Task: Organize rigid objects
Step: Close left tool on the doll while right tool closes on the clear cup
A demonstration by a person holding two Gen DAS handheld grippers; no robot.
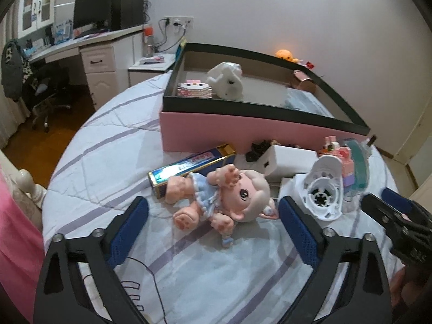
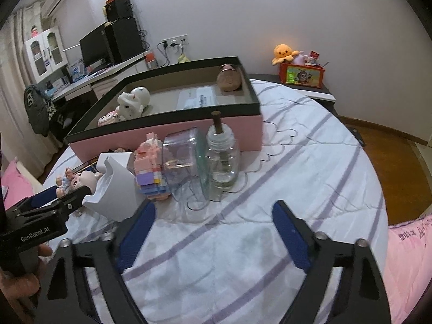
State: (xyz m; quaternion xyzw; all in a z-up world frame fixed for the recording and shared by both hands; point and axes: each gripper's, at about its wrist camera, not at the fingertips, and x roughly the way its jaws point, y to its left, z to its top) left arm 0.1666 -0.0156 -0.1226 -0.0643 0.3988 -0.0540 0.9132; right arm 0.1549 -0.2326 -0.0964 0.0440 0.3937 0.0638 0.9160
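L gripper tilted down, jaws wide apart, pads clear of anything. R gripper same tilt, jaws apart, nothing gripped. A hand holds L's handle.

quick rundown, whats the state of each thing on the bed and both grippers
left gripper: open, around the doll, not gripping
right gripper: open, nothing between its pads
doll: lying on the bed
pink box: open, no lid
glass bottle: upright, stoppered
toothpaste box: lying flat
white figurine: inside the box, tipped over
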